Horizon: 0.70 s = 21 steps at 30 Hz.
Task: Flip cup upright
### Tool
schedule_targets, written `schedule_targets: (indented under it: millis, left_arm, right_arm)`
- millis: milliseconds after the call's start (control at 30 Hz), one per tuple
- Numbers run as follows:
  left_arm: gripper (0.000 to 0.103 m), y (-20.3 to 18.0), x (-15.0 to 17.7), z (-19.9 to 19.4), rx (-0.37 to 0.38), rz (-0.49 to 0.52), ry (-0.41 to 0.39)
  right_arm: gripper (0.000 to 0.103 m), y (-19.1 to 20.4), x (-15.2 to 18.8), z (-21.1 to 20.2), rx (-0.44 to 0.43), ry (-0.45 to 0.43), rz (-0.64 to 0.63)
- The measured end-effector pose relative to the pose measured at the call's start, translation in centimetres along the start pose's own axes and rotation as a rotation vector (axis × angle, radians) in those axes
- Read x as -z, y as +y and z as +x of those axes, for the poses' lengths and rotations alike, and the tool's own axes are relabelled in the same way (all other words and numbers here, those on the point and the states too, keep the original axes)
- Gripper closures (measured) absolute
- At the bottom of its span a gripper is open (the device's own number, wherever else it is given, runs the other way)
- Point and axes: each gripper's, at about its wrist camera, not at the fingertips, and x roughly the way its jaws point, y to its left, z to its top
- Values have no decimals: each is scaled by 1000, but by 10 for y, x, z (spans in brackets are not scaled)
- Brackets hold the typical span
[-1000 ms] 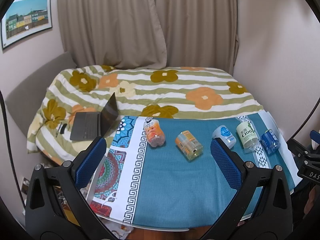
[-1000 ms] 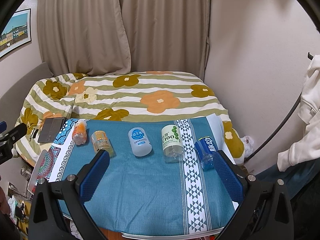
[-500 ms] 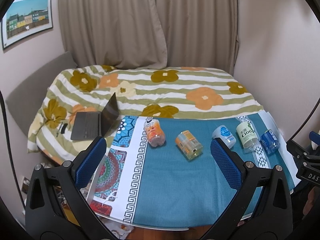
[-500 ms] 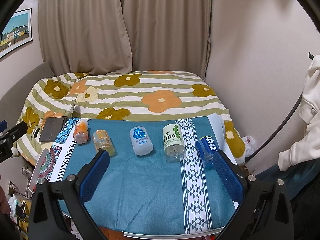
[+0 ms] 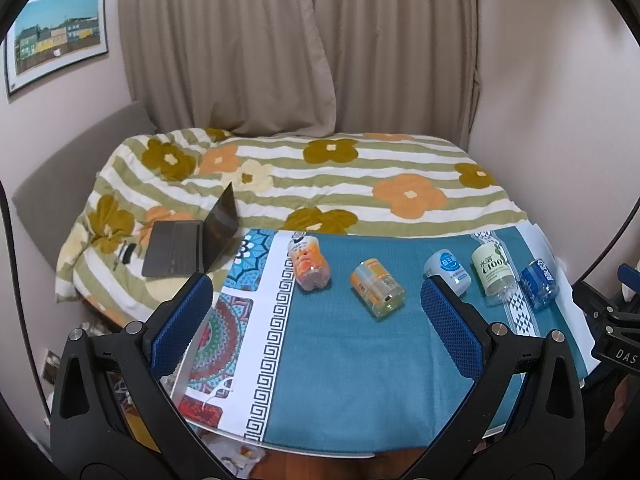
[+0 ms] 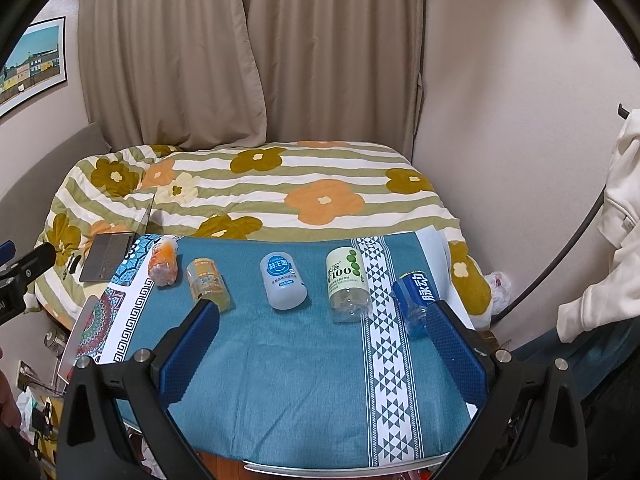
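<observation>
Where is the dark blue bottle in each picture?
Left wrist view: the dark blue bottle lies at the far right end of the row.
Right wrist view: right of centre, partly behind the right finger.
Shared landmark: the green-and-white bottle lies just left of it in both.

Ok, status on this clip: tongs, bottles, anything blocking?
Left tongs open, empty. Right tongs open, empty. Five bottles on their sides, orange bottle to blue bottle; none upright. Nothing blocking.

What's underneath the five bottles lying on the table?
A teal cloth with patterned bands covers the table; all five bottles, orange through blue, lie on it. Only the table's rim shows; the top itself is covered.
</observation>
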Motion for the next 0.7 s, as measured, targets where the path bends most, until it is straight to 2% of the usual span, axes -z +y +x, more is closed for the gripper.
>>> schedule_targets:
  millis: [300, 467, 600, 700]
  left_arm:
    - [0, -5, -1, 4, -19, -35, 32]
    - [0, -3, -5, 11, -53, -63, 58]
    - [0, 2, -12, 26, -81, -77, 87]
    - [0, 6, -18, 51, -63, -89, 134]
  right_arm:
    - [0, -1, 2, 2, -27, 15, -17]
    - [0, -10, 0, 11, -66, 42, -29]
    - [0, -9, -1, 25, -121, 78, -54]
    - [0, -5, 0, 39, -138, 98, -76]
